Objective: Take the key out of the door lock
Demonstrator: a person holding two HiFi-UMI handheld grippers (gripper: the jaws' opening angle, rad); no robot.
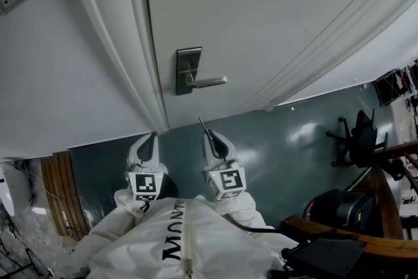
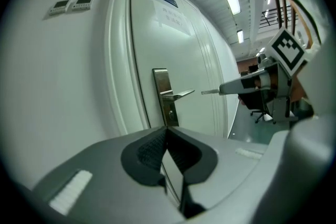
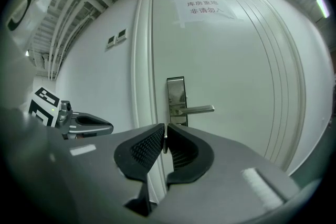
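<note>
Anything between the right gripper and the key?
Nothing. The key is already pinched in the shut jaws of the right gripper, its blade pointing at the door, apart from the lock.

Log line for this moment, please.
right claw: shut on key | left claw: shut, empty | key: out of lock

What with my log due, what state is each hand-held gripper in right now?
Left hand-held gripper: closed, empty.
Right hand-held gripper: closed on the key.
</note>
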